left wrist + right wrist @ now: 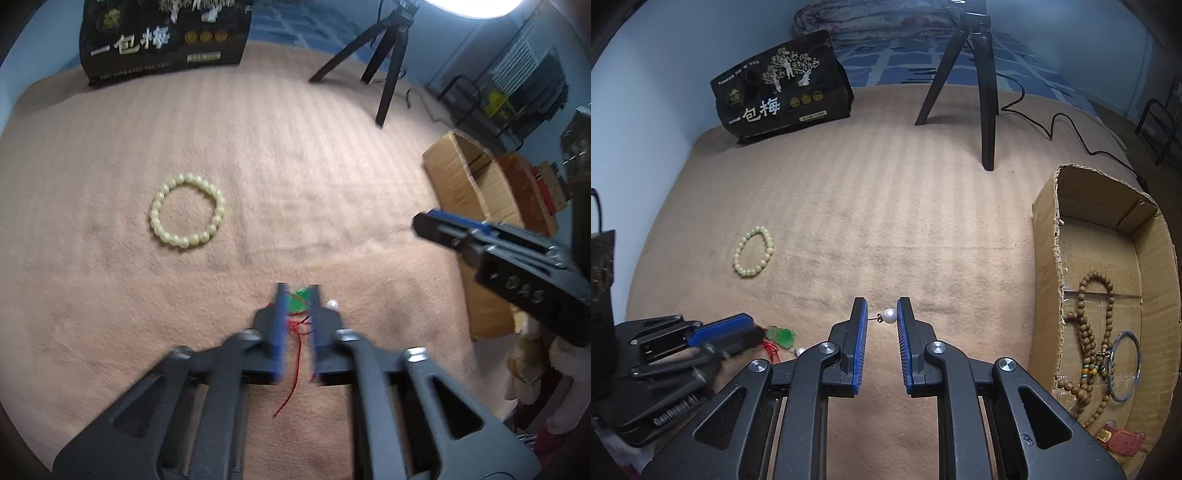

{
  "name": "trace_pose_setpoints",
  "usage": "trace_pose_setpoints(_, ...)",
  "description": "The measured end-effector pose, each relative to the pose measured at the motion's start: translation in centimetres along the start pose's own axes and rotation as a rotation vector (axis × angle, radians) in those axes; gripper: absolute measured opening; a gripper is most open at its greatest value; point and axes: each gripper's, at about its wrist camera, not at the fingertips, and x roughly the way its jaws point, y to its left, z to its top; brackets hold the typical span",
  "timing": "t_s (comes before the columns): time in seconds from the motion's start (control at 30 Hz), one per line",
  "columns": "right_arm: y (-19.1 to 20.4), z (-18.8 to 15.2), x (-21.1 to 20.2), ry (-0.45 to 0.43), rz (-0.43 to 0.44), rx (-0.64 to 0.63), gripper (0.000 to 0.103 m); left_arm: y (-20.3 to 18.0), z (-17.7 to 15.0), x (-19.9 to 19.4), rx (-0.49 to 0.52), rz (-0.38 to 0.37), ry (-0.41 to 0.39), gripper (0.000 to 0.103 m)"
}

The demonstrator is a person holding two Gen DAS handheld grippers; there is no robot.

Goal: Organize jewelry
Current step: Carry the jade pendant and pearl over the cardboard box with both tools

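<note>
A tan blanket [886, 206] covers the bed and carries all the loose pieces. Toward its left edge lies a pale yellow bead bracelet [754, 252], flat in a ring and well apart from everything else. Behind it, at the far left corner, a black snack bag [783, 88] leans upright.

Closer in on the left, the left gripper [298, 291] points steeply down at a green pendant [781, 335] on a red cord [295, 369]. Its fingers stand a little apart on either side of the pendant, with the cord trailing back between them. I cannot tell whether the blue pads press on it. A small white pearl [333, 304] lies on the blanket just beside the right-hand finger.

In the middle, the right gripper [882, 308] is clamped on a pearl earring [888, 315], lifted above the blanket. The white ball touches the right pad and its thin post reaches to the left pad.

A black tripod [982, 92] stands near the far edge, with a cable running off to the right.

At the right edge sits an open cardboard box [1047, 258]. Inside it lie a long string of brown wooden beads [1086, 332], a thin metal bangle [1124, 365] and a small red item [1123, 439] in the near corner.
</note>
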Motion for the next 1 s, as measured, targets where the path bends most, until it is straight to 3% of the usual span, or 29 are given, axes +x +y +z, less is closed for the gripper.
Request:
trace_pose_setpoints(0.03,0.0,0.0,0.0,-0.001,-0.001,0.000,0.014,0.2,0.0,0.4,-0.021,0.007,0.024,0.061)
trace_pose_setpoints(0.07,-0.1,0.0,-0.1,-0.003,-0.003,0.001,0.014,0.4,-0.1,0.5,-0.038,-0.002,0.029,0.065)
trace_pose_setpoints(0.27,-0.5,0.1,-0.2,-0.008,-0.007,0.011,0.014,0.1,-0.1,1.6,-0.059,0.026,0.048,0.065)
trace_pose_setpoints(0.33,-0.6,0.1,-0.1,-0.007,-0.006,0.017,0.014,-0.4,0.1,2.0,-0.049,0.034,0.047,0.062)
trace_pose_setpoints(0.4,-0.6,0.1,0.0,-0.004,-0.009,0.018,0.014,-1.2,0.2,2.6,-0.030,0.057,0.051,0.048)
trace_pose_setpoints(0.47,-0.7,0.1,0.0,-0.002,-0.010,0.018,0.014,-1.5,0.4,3.2,-0.016,0.085,0.053,0.041)
trace_pose_setpoints(0.53,-0.7,0.1,0.0,-0.003,-0.011,0.018,0.014,-1.9,0.5,3.5,-0.001,0.105,0.043,0.041)
trace_pose_setpoints(0.6,-0.8,0.1,0.0,-0.003,-0.013,0.018,0.014,-2.2,0.6,3.7,0.013,0.115,0.037,0.033)
trace_pose_setpoints(0.8,-1.4,0.1,-0.2,-0.004,-0.023,0.021,0.014,-2.4,0.5,4.0,0.049,0.129,0.024,0.032)
trace_pose_setpoints(1.0,-1.7,0.0,-0.8,-0.018,-0.030,0.019,0.014,-2.0,0.6,2.8,0.023,0.090,0.001,0.032)
